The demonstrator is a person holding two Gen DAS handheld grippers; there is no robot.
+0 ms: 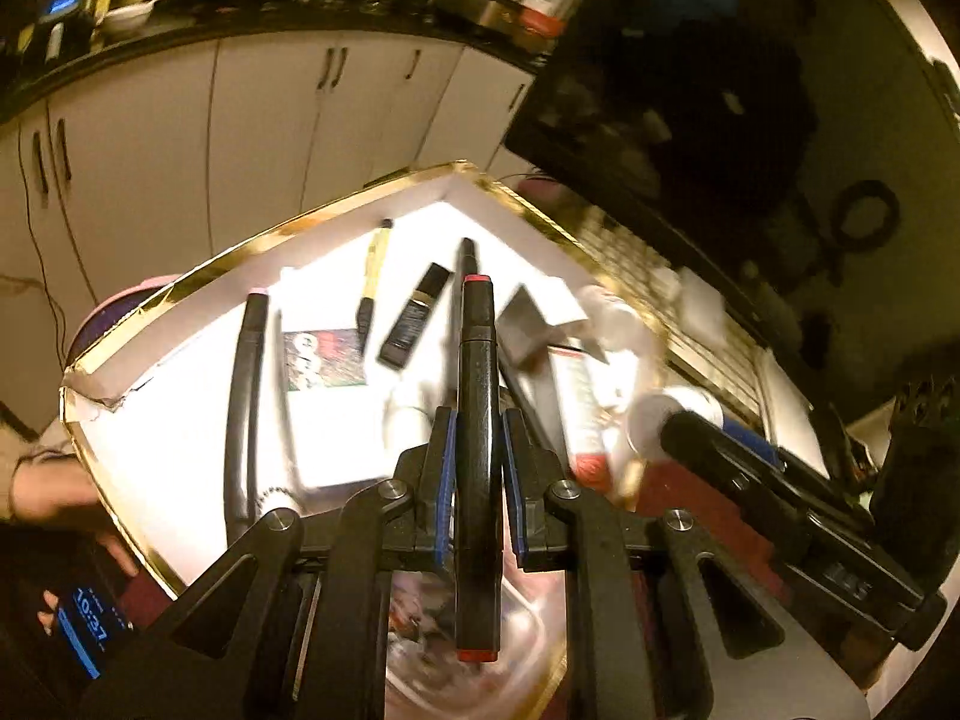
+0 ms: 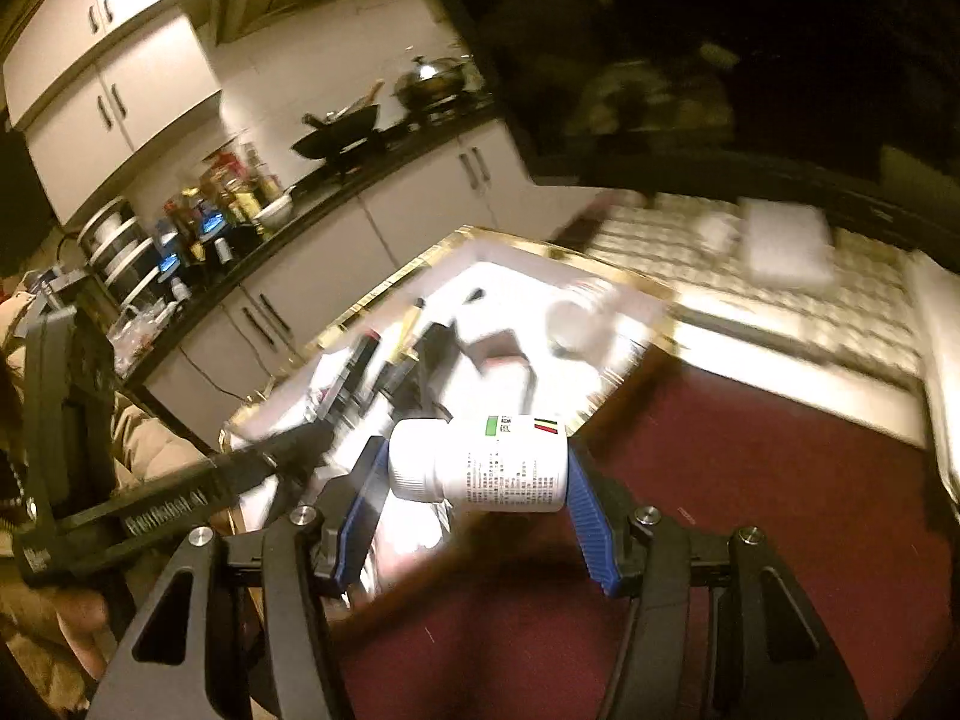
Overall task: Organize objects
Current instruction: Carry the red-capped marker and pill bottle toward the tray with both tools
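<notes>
We pinch a marker (image 1: 477, 420) lengthwise in the left gripper (image 1: 477, 450), above the box (image 1: 180, 294). It is light, stiff and slick, so we judge mid-barrel best. Our right gripper (image 2: 480, 468) clamps a light, rigid bottle (image 2: 498, 468) end to end near the box's near edge.

Left tool (image 1: 478, 420) pinched narrow, right tool (image 2: 477, 480) spread wide, both angled downward.
</notes>
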